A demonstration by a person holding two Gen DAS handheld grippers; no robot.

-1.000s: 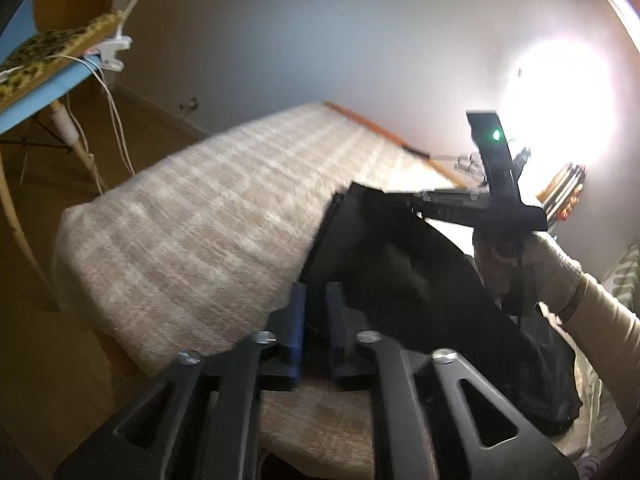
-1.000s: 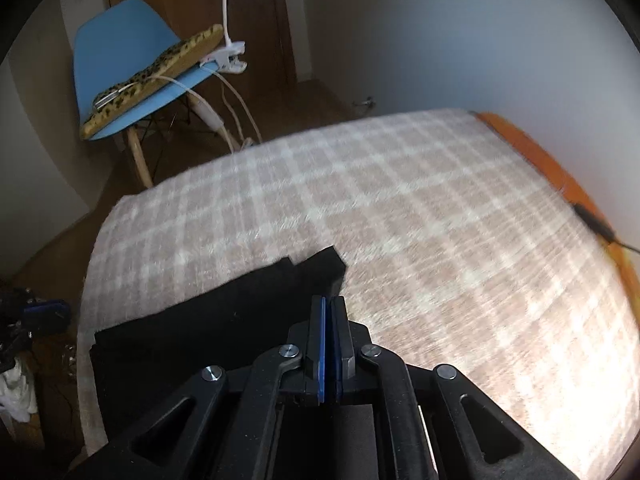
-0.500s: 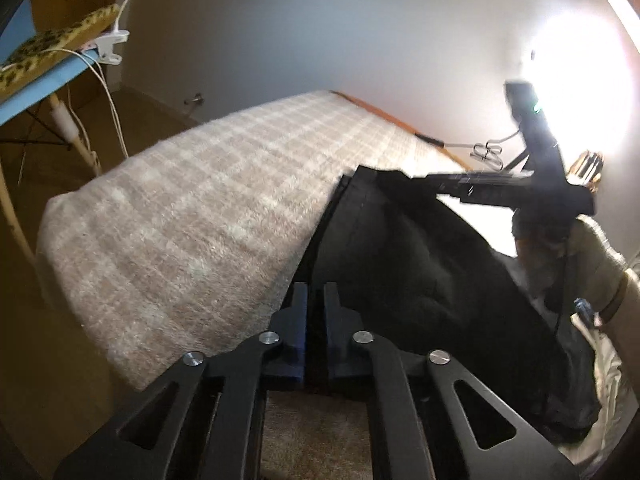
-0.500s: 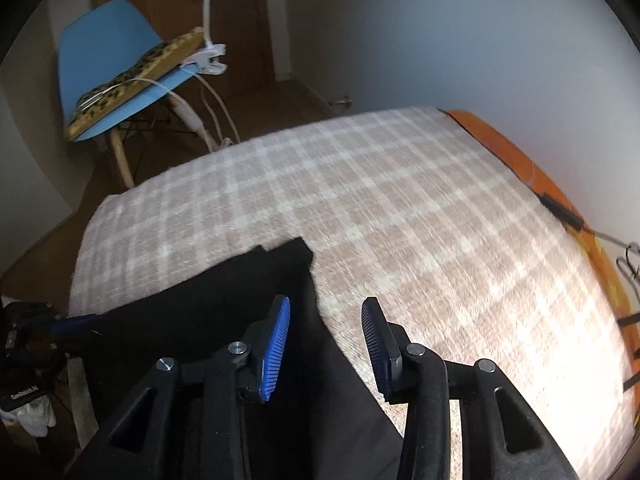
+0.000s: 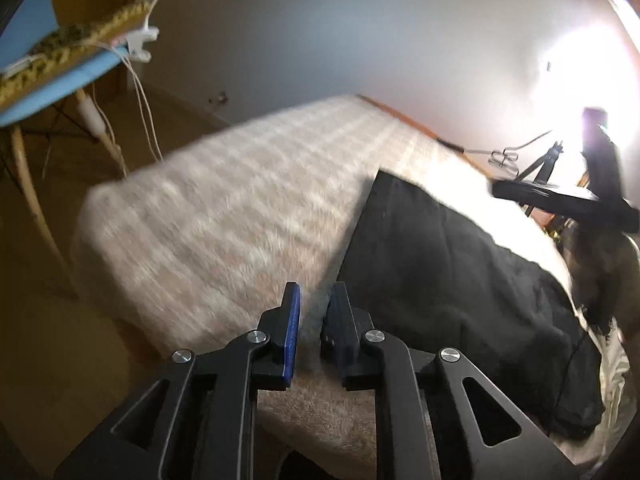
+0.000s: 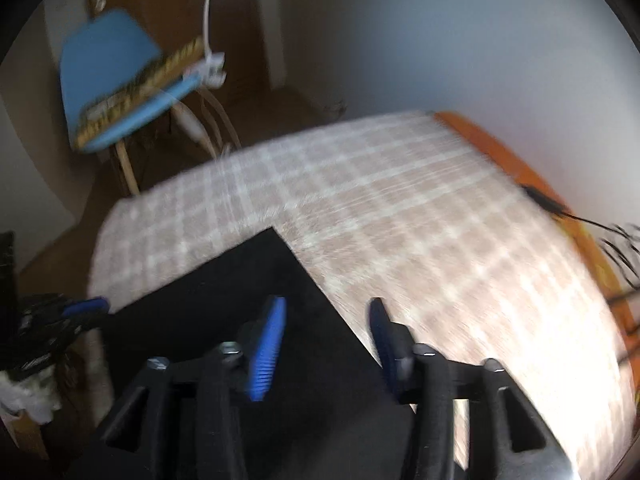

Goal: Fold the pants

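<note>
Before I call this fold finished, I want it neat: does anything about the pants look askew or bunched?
The black pants lie flat with a crisp far corner on the plaid blanket, but their near end looks rumpled and droops over the bed's edge. Nothing else stands out.

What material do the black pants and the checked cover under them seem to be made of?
The black pants look like a soft, matte woven or knit fabric: they drape with shallow creases and show no shine. The checked cover looks like a fuzzy, brushed textile, perhaps wool or fleece; blur hides the weave.
</note>
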